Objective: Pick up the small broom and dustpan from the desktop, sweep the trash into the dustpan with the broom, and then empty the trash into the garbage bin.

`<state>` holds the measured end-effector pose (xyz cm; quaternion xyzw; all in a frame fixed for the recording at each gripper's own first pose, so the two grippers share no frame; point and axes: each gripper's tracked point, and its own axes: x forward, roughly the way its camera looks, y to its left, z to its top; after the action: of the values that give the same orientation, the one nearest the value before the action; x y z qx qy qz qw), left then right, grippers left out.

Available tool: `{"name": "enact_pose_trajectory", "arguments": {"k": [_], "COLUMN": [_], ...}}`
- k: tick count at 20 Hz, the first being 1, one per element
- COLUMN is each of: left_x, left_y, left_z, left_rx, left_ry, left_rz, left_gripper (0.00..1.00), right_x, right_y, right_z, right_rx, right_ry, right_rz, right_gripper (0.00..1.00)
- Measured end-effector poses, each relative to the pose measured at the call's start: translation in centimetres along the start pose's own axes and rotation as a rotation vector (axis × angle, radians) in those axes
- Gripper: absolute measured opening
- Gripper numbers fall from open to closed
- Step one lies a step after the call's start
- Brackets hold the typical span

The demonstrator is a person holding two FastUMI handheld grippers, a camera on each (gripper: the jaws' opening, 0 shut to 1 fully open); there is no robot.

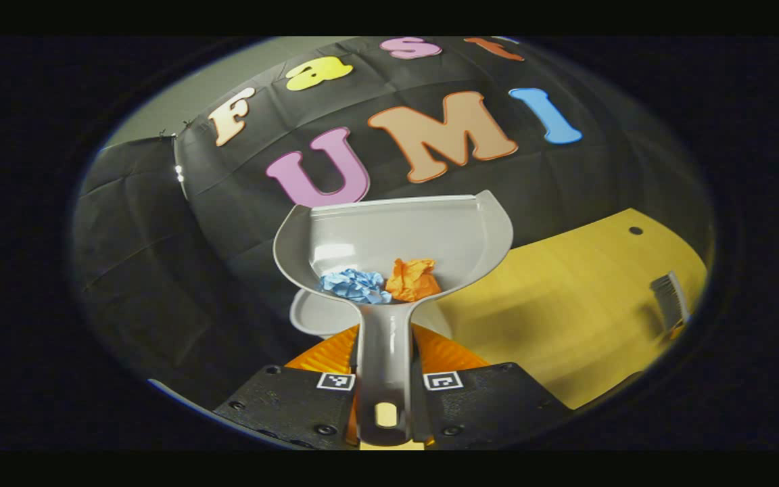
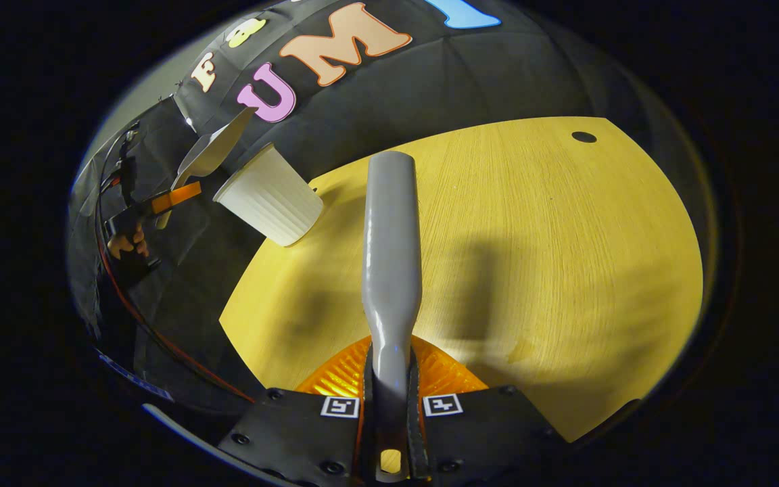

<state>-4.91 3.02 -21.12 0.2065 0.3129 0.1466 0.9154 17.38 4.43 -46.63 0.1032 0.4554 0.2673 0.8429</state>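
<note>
Two grippers clamped on handles.
Left gripper (image 1: 385,379) holds dustpan (image 1: 396,237) beyond desktop (image 1: 565,304) edge; right gripper (image 2: 389,399) pinches broom (image 2: 391,250) over bare desktop.

Black cloth wall (image 2: 376,115), yellow wooden desktop (image 2: 531,257)

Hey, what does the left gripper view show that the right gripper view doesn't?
Left gripper view: blue paper and orange paper lying in the dustpan, plus the broom's bristles at the right. Right gripper view: the broom handle clamped in its jaws, the bin with its ribbed side, and a hand far off. Shared: the yellow table, the dustpan, and the bin, whose rim sits below the pan in the left gripper view.
</note>
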Motion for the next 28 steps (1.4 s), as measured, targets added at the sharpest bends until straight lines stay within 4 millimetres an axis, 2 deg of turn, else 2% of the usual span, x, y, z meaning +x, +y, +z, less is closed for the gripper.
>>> {"name": "enact_pose_trajectory", "arguments": {"k": [1,2,4,7,12,14,16,19,20,23,25,28], "left_x": [0.1,-0.1,-0.3,-0.7,-0.7,-0.9,-1.1,-1.7,-1.7,-1.5,-1.7,-3.1], "left_y": [0.3,0.8,1.6,1.6,2.6,3.0,3.1,2.3,2.0,0.2,-1.6,-5.1], "left_z": [0.0,-0.3,-0.3,-0.3,-1.5,-1.3,-1.2,-0.6,-0.9,-2.6,-1.8,-0.7], "left_rx": [0.035,0.085,0.197,0.36,0.741,0.867,0.978,1.118,1.061,0.693,0.534,0.363], "left_ry": [0.021,0.047,0.086,0.135,0.203,0.21,0.219,0.192,0.187,0.182,0.129,0.051], "left_rz": [0.031,0.066,0.13,0.182,0.213,0.22,0.232,0.242,0.22,0.133,0.113,0.049], "left_gripper": [0.22,0.22,0.22,0.22,0.22,0.22,0.23,0.24,0.23,0.22,0.19,0.23], "right_x": [-1.0,-1.0,-0.6,0.0,0.6,0.6,0.6,0.7,0.7,0.5,0.4,0.0], "right_y": [0.4,0.4,0.5,1.4,2.1,2.2,2.3,2.4,2.3,2.3,2.0,1.9], "right_z": [0.3,0.4,-0.1,-0.5,-1.0,-1.0,-1.1,-1.2,-1.1,-1.0,-0.8,-0.8], "right_rx": [0.0,-0.002,-0.014,-0.038,-0.066,-0.072,-0.082,-0.086,-0.083,-0.069,-0.052,-0.042], "right_ry": [0.008,0.014,0.026,0.042,0.066,0.069,0.07,0.076,0.076,0.069,0.069,0.055], "right_rz": [0.006,0.006,0.001,-0.005,-0.005,0.001,0.001,-0.002,-0.004,-0.004,0.002,-0.009], "right_gripper": [0.2,0.2,0.2,0.2,0.2,0.2,0.2,0.2,0.2,0.2,0.2,0.2]}}
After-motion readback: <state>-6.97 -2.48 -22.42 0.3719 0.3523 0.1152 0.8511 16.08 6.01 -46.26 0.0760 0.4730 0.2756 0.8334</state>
